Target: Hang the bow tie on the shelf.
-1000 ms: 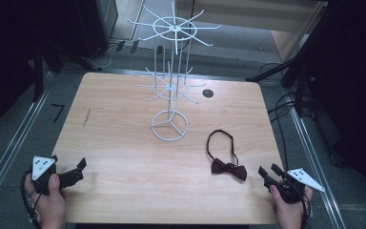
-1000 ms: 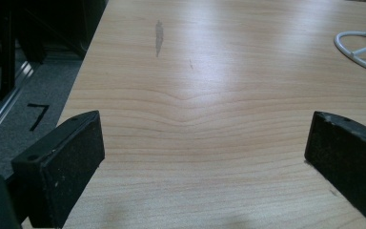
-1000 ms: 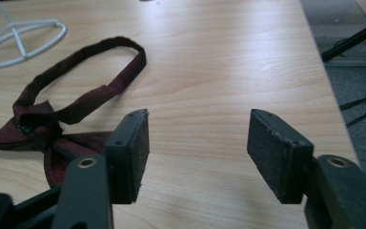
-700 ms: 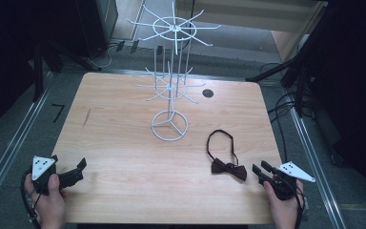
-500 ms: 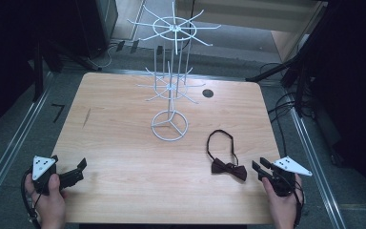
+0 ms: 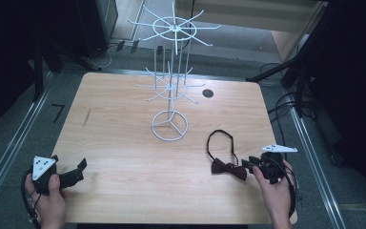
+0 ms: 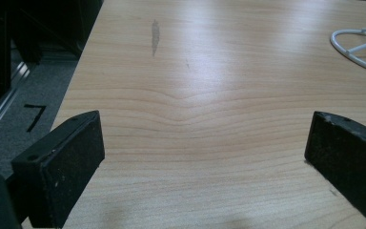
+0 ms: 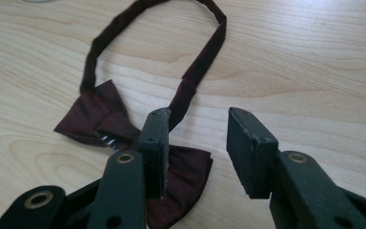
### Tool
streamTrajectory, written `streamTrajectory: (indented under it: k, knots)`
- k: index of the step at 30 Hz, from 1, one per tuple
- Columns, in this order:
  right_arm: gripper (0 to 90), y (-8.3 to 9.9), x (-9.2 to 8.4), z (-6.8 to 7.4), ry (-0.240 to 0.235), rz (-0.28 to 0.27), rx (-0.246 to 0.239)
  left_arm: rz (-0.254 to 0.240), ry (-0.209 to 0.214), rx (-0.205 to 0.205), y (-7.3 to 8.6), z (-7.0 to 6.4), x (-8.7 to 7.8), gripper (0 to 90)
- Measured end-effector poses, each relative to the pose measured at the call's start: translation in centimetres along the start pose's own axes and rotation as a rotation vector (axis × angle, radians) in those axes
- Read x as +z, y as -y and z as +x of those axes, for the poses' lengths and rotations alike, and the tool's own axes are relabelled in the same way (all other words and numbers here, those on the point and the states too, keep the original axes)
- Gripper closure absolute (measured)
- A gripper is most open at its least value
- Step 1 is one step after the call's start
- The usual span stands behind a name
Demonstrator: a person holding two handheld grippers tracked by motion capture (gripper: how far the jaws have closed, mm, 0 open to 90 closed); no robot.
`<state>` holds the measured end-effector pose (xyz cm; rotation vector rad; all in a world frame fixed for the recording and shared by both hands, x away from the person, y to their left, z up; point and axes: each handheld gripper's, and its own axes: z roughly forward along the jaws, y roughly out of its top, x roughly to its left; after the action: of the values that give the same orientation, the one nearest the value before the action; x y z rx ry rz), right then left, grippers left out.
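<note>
R gripper has slid in from the table's right edge over the last sec and now sits at the bow tie's right wing, near the front-right corner. Jaws partly apart in the R gripper view: one tip already over the wing, the other over bare wood, nothing clamped yet. So approach is basically done; next looks like shifting onto the knot or wing and closing. Fabric's flat and thin, so a miss is likely if jaws stay high. L gripper hasn't moved, front-left corner, jaws wide apart, idle. Strap loop lies behind the bow. Wire rack stands mid-table toward the back edge, prob the hang target.
</note>
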<state>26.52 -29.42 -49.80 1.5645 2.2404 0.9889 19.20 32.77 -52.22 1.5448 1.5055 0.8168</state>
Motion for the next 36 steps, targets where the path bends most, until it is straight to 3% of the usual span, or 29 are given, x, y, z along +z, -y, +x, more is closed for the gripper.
streamTrajectory:
  k: [5,12,14,22,24,27,35,36]
  knots:
    - [61.0,-1.2,1.1,0.5,-0.010,0.045,0.031,0.008,-0.003,0.011,0.0,-0.1,0.1,0.2]
    - [54.9,-3.2,2.8,1.3,-0.002,0.142,0.019,0.014,-0.003,0.015,-0.1,-0.1,0.2,0.2]
    - [53.0,-4.0,3.3,1.4,0.019,0.166,0.014,0.012,-0.004,0.013,-0.1,-0.1,0.2,0.2]
    - [53.3,-6.1,4.9,1.5,0.026,0.192,0.027,0.014,-0.007,0.020,-0.1,-0.2,0.1,0.2]
    - [53.5,-6.3,5.4,1.5,0.071,0.205,0.013,0.013,-0.010,0.022,-0.1,-0.2,0.1,0.2]
    - [53.8,-6.5,5.8,1.3,0.102,0.181,0.032,0.012,-0.011,0.022,-0.1,-0.3,0.1,0.2]
    - [58.0,-7.5,6.9,0.7,0.141,0.172,0.037,0.013,-0.014,0.027,-0.1,-0.3,0.1,0.2]
    - [59.5,-7.8,7.4,0.4,0.155,0.201,0.038,0.015,-0.013,0.027,-0.1,-0.3,0.1,0.2]
